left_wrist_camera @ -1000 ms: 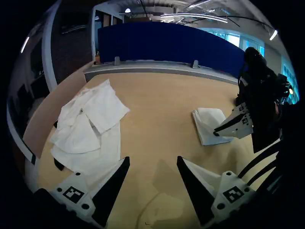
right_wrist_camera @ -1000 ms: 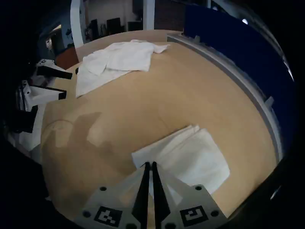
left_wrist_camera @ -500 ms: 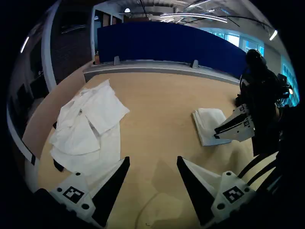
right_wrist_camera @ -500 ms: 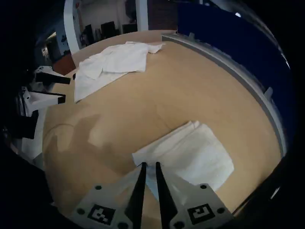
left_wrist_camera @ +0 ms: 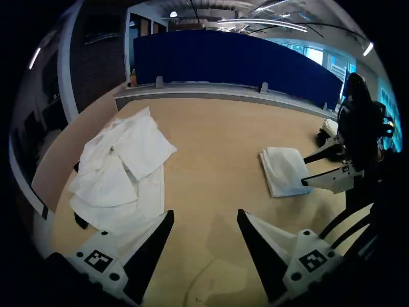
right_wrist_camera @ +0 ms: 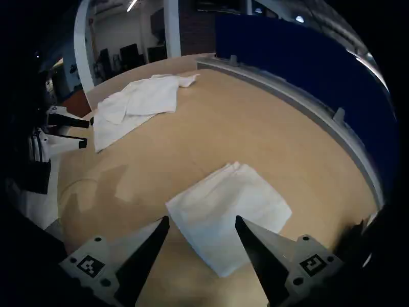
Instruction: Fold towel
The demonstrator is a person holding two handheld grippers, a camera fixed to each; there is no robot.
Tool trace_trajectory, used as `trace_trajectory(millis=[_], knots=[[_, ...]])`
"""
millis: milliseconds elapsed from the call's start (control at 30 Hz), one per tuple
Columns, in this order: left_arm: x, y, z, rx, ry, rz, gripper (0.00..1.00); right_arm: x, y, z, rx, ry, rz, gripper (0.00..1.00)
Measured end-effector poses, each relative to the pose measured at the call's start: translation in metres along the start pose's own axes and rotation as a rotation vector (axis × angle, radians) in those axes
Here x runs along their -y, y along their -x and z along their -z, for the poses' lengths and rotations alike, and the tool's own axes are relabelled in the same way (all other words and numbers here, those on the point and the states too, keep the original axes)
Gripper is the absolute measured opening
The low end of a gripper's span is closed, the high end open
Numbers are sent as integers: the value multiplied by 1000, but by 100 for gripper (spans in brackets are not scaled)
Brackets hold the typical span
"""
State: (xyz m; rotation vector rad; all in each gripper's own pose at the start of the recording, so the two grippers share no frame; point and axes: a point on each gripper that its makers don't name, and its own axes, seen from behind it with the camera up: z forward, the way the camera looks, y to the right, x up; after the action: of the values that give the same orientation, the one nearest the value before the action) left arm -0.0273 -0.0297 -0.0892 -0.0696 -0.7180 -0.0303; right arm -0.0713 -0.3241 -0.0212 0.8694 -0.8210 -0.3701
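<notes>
Wood table [right_wrist_camera: 230,123]: folded towel [right_wrist_camera: 240,204] just ahead of parted right gripper [right_wrist_camera: 201,218]

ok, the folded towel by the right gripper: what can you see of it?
The folded towel is white, soft-looking cloth, folded into a neat, roughly square stack. Layered edges show at its far corner. It lies flat on the tan table, well apart from the rumpled white pile. The right gripper is open, with its fingers to either side of the towel's near corner and not gripping it. Whether they touch the cloth I cannot tell.
</notes>
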Motion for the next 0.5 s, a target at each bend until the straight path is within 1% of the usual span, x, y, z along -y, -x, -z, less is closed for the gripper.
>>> trace_trajectory(millis=[200,500], knots=[[-1,-2,4,-4,-2,-7,92,-14,13,12,-1,42,-52,100],[-1,-2,10,-7,-5,-5,92,-28,40,23,28,91,-97,100]])
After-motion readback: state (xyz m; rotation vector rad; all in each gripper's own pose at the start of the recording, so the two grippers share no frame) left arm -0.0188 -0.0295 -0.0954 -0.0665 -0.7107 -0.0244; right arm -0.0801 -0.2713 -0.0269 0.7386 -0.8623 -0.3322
